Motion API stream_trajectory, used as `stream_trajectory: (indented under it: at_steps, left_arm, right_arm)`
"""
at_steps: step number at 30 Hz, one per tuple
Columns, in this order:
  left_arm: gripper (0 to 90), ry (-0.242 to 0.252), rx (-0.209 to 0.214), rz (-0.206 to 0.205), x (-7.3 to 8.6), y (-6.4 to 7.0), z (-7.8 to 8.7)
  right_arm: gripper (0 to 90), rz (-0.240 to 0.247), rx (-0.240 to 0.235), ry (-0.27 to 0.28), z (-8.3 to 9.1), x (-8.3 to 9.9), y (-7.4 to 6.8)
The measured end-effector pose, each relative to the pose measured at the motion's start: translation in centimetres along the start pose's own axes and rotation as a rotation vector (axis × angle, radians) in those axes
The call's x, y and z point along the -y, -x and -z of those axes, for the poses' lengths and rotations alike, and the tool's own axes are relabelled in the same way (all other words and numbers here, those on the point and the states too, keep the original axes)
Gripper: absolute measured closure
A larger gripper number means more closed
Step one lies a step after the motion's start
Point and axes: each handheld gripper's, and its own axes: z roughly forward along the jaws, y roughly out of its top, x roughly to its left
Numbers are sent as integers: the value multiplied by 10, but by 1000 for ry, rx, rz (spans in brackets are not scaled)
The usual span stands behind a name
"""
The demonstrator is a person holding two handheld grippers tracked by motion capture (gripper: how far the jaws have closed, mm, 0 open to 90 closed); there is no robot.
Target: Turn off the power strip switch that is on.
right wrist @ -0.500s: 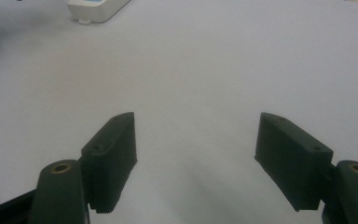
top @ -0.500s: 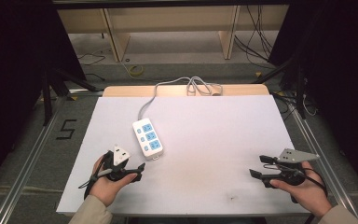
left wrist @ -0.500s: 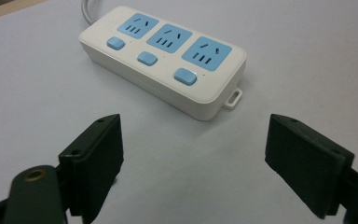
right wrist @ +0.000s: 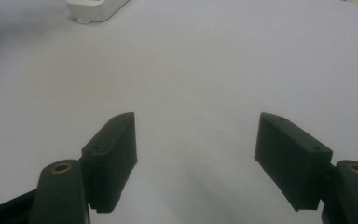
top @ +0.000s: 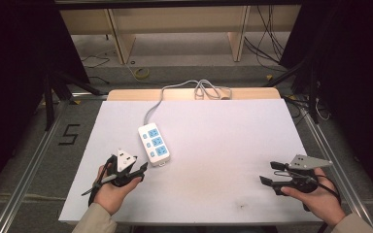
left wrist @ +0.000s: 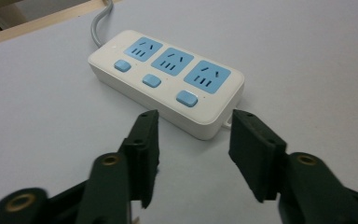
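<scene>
I have the left gripper (left wrist: 193,135) aimed at the power strip (left wrist: 168,79), its jaws spread apart with nothing between them and their tips just short of the strip's near end. From above, the power strip (top: 154,143) lies flat on the white table (top: 223,145), left of the middle, with its grey cord (top: 194,90) running off its far end to a loose coil at the table's back edge. The right gripper (top: 268,174) hangs well to the right of the strip, jaws wide open and empty too.

I judge the strip to be a stiff plastic box, fairly light, with smooth rounded edges that could slip under hard pads. Its cord is the awkward part: it will drag and may twist the strip as it lifts. I would take hold across the short width near the closest end, pads on the two long side walls, below the blue sockets (left wrist: 207,74) and switches (left wrist: 187,98). The small tab at that end looks too thin to trust.
</scene>
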Motion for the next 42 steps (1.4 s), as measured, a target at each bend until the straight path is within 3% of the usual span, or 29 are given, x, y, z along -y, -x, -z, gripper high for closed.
stream_trajectory:
  at_steps: [6, 7, 11, 20, 27, 42]
  left_arm:
    - [884, -18, -22, 16, -2, -3, 1]
    - [895, -24, -23, 20, -3, -4, 1]
    - [898, -38, -43, 33, -8, -6, -1]
    - [899, -48, -35, 60, -15, -10, -6]
    - [899, -62, -38, 104, -22, -20, -13]
    - [899, -89, -56, 127, -31, -31, -29]
  right_arm:
    - [299, 3, 1, -3, 0, 0, 0]
    - [299, 3, 2, -1, -1, 0, 0]
    - [300, 5, -1, -4, -1, 0, 0]
    - [300, 7, -2, -13, -3, 0, -1]
    - [299, 1, -3, -14, -3, 0, -1]
    - [300, 7, -5, -20, -5, -1, -1]
